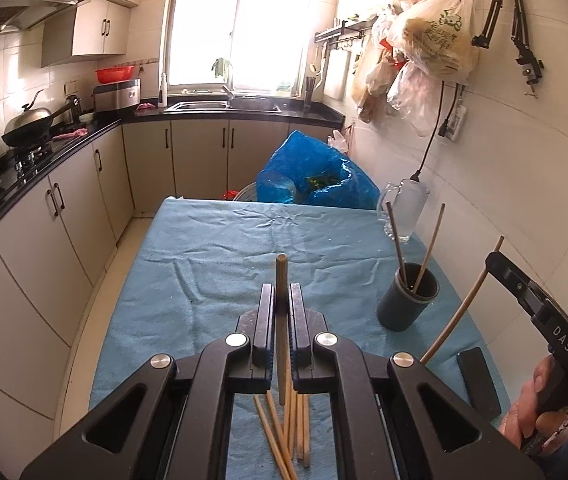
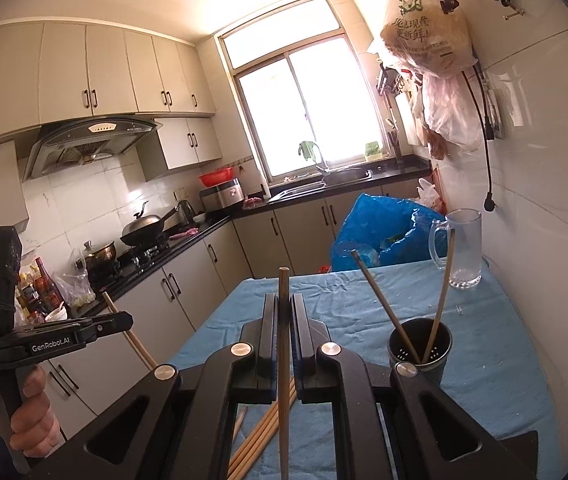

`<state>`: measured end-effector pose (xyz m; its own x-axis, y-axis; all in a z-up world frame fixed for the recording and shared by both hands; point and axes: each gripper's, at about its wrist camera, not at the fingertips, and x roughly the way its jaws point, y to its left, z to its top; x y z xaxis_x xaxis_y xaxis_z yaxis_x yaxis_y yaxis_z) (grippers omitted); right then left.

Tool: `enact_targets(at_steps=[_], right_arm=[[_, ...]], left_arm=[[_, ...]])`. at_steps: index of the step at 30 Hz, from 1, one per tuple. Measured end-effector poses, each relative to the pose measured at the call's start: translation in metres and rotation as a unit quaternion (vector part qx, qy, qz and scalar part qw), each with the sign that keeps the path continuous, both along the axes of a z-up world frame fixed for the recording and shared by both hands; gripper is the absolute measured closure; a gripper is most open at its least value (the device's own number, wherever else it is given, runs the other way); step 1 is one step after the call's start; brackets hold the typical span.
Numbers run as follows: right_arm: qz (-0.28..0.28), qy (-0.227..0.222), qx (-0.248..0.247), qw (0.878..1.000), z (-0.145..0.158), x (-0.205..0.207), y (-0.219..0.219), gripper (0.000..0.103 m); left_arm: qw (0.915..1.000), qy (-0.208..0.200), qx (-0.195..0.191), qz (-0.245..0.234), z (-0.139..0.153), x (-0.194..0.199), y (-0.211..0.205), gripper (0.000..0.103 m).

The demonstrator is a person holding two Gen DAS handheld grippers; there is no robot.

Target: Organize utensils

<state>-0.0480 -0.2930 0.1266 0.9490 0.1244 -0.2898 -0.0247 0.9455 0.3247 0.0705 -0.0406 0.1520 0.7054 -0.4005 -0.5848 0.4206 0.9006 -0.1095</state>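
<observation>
My left gripper (image 1: pixel 282 294) is shut on a wooden chopstick (image 1: pixel 281 272) that stands upright above the blue cloth. My right gripper (image 2: pixel 284 304) is shut on another wooden chopstick (image 2: pixel 283 284), also upright. A dark round utensil holder (image 1: pixel 407 298) stands to the right on the table with two chopsticks leaning in it; it also shows in the right wrist view (image 2: pixel 419 346). Several loose chopsticks (image 1: pixel 287 436) lie on the cloth below the left gripper and in the right wrist view (image 2: pixel 262 432). The right gripper body shows at the left view's right edge (image 1: pixel 531 304), its chopstick (image 1: pixel 463 304) slanting.
The table carries a blue cloth (image 1: pixel 212 264). A glass mug (image 2: pixel 461 248) stands at the far right by the tiled wall. A blue plastic bag (image 1: pixel 315 172) sits behind the table. A black flat object (image 1: pixel 477 378) lies at the right edge. Kitchen counters (image 1: pixel 44 160) run along the left.
</observation>
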Motion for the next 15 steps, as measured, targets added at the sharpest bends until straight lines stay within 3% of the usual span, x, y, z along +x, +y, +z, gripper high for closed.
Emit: enact_targets(at_steps=[15], right_arm=[[-0.061,-0.047,0.008,0.997,0.038,-0.013,-0.058,0.097]], left_arm=[[0.9973,-0.015,-0.003,-0.072,0.041,0.009,-0.082,0.097]])
